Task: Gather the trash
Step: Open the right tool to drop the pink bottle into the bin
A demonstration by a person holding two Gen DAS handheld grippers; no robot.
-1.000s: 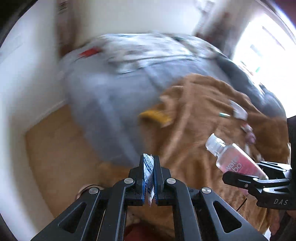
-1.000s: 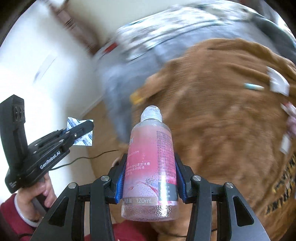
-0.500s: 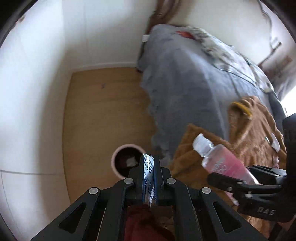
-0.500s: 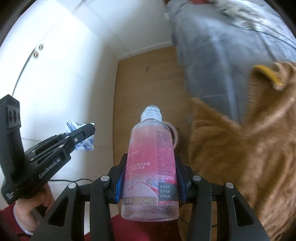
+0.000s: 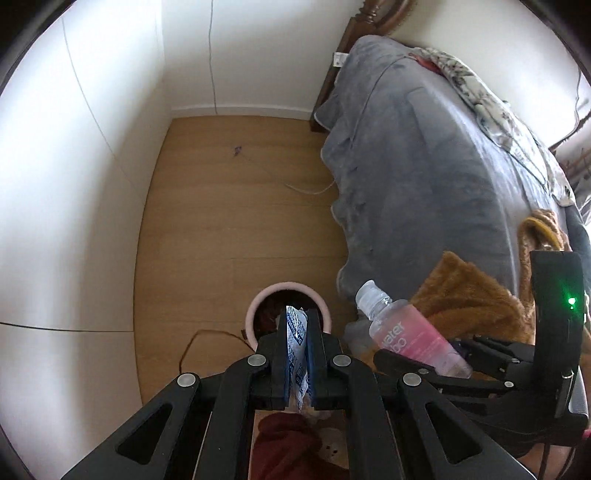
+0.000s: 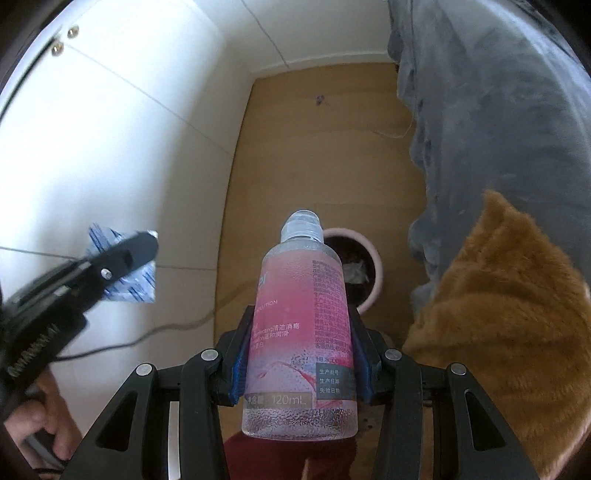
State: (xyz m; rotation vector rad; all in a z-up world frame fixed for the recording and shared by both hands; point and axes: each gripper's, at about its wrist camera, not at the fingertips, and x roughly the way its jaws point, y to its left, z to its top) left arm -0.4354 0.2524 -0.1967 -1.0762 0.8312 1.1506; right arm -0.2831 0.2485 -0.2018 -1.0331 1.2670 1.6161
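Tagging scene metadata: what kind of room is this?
Most likely a bedroom: a bed with a grey blanket and wooden headboard, wood floor, and a small pink trash bin beside the bed.

My left gripper (image 5: 297, 325) is clamped on a blue-and-white sachet (image 5: 295, 334); my right gripper (image 6: 301, 332) squeezes a pink bottle (image 6: 301, 332), both held level, side by side.

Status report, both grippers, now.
Left gripper shut on blue-white paper sachet. Right gripper shut on pink plastic bottle. Pink round bin below, unobstructed.
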